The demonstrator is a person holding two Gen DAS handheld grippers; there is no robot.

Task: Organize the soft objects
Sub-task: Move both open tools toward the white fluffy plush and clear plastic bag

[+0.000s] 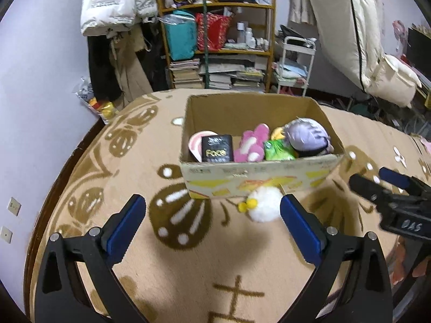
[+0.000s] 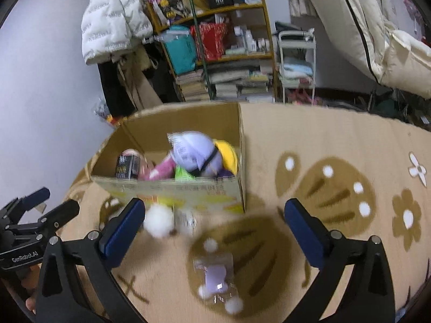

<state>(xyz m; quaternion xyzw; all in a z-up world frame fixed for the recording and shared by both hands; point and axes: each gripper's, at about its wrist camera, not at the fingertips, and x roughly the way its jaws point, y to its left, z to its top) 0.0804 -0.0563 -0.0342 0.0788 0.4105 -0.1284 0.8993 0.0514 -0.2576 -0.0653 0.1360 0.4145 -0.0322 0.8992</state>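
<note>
A cardboard box (image 1: 258,181) stands on the patterned rug and holds a purple plush (image 1: 308,137), a pink plush (image 1: 252,144), a green packet (image 1: 277,150) and a black packet (image 1: 217,148). A white fluffy toy (image 1: 265,204) with yellow bobbles lies on the rug in front of the box, close to my right fingertip. My left gripper (image 1: 212,210) is open and empty. In the right wrist view a purple toy in clear wrapping (image 2: 216,277) lies between my fingers; the box (image 2: 172,188) and white toy (image 2: 159,220) are ahead. My right gripper (image 2: 215,215) is open and empty.
A shelf (image 1: 218,40) of bags and books, a white cart (image 1: 295,62) and hanging coats stand behind the rug. The right gripper (image 1: 388,188) shows at the left view's right edge; the left gripper (image 2: 32,215) shows at the right view's left edge.
</note>
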